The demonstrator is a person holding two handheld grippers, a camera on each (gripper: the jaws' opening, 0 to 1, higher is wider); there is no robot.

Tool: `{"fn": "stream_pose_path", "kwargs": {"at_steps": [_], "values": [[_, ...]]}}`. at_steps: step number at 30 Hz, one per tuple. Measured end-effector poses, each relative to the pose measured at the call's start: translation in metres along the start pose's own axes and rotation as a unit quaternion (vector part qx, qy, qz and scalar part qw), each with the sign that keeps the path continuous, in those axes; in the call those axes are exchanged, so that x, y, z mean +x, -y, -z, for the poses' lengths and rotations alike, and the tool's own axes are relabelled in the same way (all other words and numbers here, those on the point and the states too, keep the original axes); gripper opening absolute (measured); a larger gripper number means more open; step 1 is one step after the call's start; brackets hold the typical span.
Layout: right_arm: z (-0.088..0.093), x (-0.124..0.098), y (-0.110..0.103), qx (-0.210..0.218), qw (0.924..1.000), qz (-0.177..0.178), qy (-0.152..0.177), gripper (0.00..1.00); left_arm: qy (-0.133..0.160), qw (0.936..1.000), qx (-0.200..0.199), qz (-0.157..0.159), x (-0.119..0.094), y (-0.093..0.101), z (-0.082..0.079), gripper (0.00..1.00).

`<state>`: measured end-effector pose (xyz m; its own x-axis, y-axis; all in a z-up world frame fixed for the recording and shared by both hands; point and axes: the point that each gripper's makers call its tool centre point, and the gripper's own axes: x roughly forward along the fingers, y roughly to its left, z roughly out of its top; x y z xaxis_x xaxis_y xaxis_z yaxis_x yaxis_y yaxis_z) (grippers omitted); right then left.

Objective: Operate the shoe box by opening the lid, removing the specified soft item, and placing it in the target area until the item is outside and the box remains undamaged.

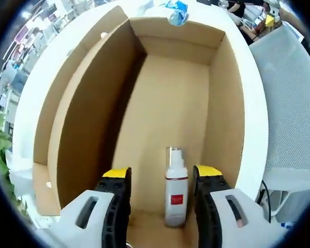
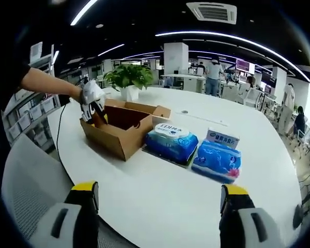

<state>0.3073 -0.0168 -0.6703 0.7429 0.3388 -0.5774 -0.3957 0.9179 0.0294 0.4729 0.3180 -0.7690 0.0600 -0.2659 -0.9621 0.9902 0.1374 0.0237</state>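
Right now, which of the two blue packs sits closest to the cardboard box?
The LDIRA-labelled blue pack, right beside the cardboard box; the other blue pack lies farther away, beyond it.

open brown cardboard box [image 2: 121, 129] on white table; white spray bottle [image 1: 175, 188] with red label inside it.
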Motion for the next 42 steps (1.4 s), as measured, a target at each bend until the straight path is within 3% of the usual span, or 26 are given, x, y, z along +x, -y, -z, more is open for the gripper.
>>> {"fn": "stream_pose_path", "kwargs": {"at_steps": [8,10,12,20,28,35,38,42], "values": [[-0.001,0.000,-0.001,0.000,1.0000,0.000,0.001,0.98,0.008,0.9997,-0.024,-0.002,-0.002,-0.003,0.003,0.47],[-0.001,0.001,-0.002,-0.001,1.0000,-0.001,0.001,0.98,0.013,0.9996,-0.019,-0.017,-0.003,-0.007,0.002,0.46],[-0.001,0.002,-0.002,-0.001,1.0000,-0.002,0.000,0.98,0.002,0.9997,-0.010,-0.022,0.000,-0.007,0.007,0.44],[-0.001,0.002,-0.004,0.000,1.0000,-0.003,0.000,0.98,0.000,0.9994,-0.028,-0.021,0.000,-0.006,0.012,0.42],[-0.002,0.002,-0.006,0.000,1.0000,-0.004,0.003,0.97,-0.017,0.9987,-0.044,-0.021,0.001,-0.004,0.028,0.36],[-0.003,0.003,-0.007,0.001,1.0000,-0.006,0.002,0.97,-0.011,0.9978,-0.066,-0.008,0.000,0.002,0.030,0.28],[-0.005,0.004,-0.006,-0.001,1.0000,-0.005,0.004,0.97,-0.011,0.9972,-0.074,-0.001,0.002,0.005,0.028,0.20],[-0.006,0.003,-0.007,-0.001,1.0000,-0.006,0.006,0.97,-0.016,0.9977,-0.065,-0.006,0.002,0.007,0.027,0.20]]}}
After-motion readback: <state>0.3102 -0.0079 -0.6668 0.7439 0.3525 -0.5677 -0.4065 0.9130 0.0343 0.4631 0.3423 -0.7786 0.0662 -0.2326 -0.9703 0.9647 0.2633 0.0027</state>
